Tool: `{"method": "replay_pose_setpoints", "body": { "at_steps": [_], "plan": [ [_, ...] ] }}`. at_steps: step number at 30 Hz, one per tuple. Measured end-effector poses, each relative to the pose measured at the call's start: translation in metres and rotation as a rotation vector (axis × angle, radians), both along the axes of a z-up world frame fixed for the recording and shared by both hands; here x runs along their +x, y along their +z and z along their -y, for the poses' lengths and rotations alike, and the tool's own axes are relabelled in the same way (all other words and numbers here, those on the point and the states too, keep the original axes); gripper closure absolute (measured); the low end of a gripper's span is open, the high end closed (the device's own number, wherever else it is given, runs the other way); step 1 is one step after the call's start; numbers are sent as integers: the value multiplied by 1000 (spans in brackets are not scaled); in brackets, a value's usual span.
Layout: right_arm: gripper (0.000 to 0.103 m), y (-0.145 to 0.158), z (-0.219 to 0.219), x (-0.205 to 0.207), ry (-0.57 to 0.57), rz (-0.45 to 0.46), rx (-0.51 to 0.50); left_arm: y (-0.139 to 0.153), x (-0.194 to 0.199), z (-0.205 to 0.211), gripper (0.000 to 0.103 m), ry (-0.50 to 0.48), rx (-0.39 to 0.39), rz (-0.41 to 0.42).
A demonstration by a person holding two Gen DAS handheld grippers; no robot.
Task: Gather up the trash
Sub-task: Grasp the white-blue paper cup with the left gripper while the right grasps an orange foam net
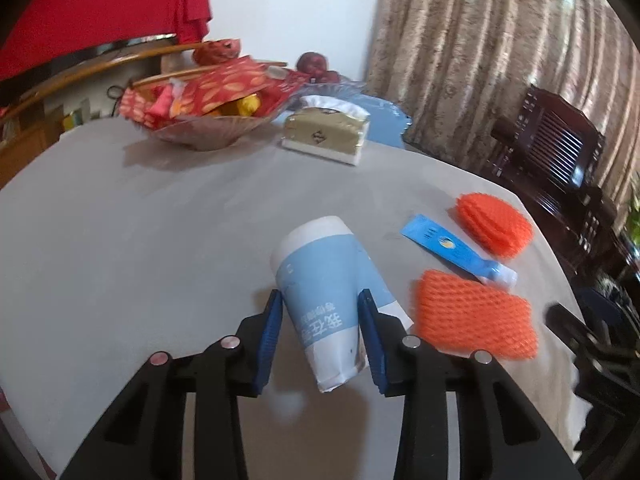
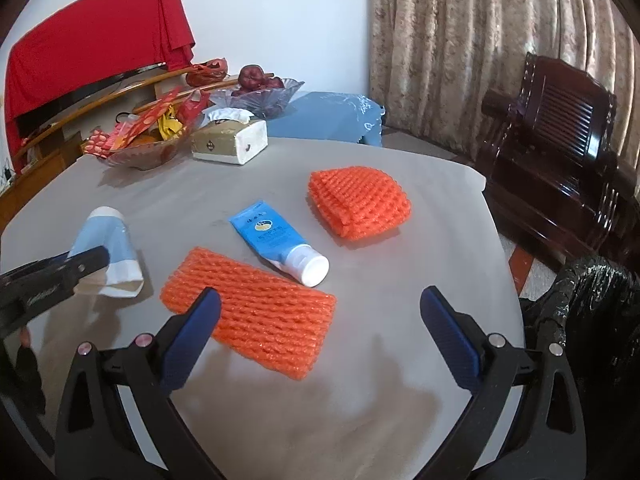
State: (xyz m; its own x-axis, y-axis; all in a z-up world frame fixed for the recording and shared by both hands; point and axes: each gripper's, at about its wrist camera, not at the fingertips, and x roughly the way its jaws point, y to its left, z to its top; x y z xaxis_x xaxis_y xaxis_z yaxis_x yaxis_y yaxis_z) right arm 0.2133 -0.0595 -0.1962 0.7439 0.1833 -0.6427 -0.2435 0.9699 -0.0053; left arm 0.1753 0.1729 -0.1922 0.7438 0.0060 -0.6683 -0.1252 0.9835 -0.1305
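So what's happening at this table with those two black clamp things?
A person is clearing trash off the grey table using a hand-held claw in each hand. The left claw has its blue pads on both sides of a crumpled paper cup lying on its side. The right claw is wide open and empty, over the nearer orange foam net. A blue tube and a second orange foam net lie loose. A black trash bag waits beside the table.

White wall (image 2: pixel 280 20), patterned curtain (image 2: pixel 460 40) (dark wooden chair (image 2: pixel 560 152) alongside)
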Motion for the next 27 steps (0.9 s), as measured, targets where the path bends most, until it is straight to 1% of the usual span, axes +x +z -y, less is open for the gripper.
{"method": "replay_pose_setpoints", "body": {
  "at_steps": [3, 4, 5, 12, 15, 17, 18, 19, 20, 22, 24, 26, 27],
  "plan": [
    [12, -5, -2, 3, 3, -16, -6, 0, -5, 9, 65, -24, 36, 3],
    [15, -5, -3, 4, 3, -18, -5, -1, -7, 11, 65, -29, 42, 1],
    [17, -6, -4, 4, 4, -20, -5, -2, -8, 12, 65, -30, 44, -1],
    [20, -14, -9, 9, 10, -44, -7, -6, -9, 11, 65, -23, 45, -4],
    [24, -18, -11, 12, 19, -65, -10, -7, -9, 11, 65, -20, 43, -6],
    [32, -20, -11, 13, 30, -83, -3, -9, -9, 11, 65, -18, 39, -11],
    [33, -21, -11, 15, 35, -96, 1, -10, -9, 11, 65, -16, 36, -14],
    [35, -23, -12, 17, 43, -115, 5, -11, -9, 11, 65, -15, 35, -15],
    [43, -26, -13, 18, 57, -138, 13, -11, -9, 11, 65, -12, 32, -16],
    [50, -31, -15, 20, 80, -178, 21, -11, -9, 11, 65, -12, 29, -18],
    [54, -33, -17, 21, 86, -195, 22, -11, -9, 11, 65, -14, 30, -20],
    [67, -33, -18, 19, 105, -200, 35, -11, -9, 11, 65, -13, 29, -22],
    [71, -32, -18, 18, 119, -204, 42, -11, -9, 12, 65, -12, 29, -23]
  ]
}}
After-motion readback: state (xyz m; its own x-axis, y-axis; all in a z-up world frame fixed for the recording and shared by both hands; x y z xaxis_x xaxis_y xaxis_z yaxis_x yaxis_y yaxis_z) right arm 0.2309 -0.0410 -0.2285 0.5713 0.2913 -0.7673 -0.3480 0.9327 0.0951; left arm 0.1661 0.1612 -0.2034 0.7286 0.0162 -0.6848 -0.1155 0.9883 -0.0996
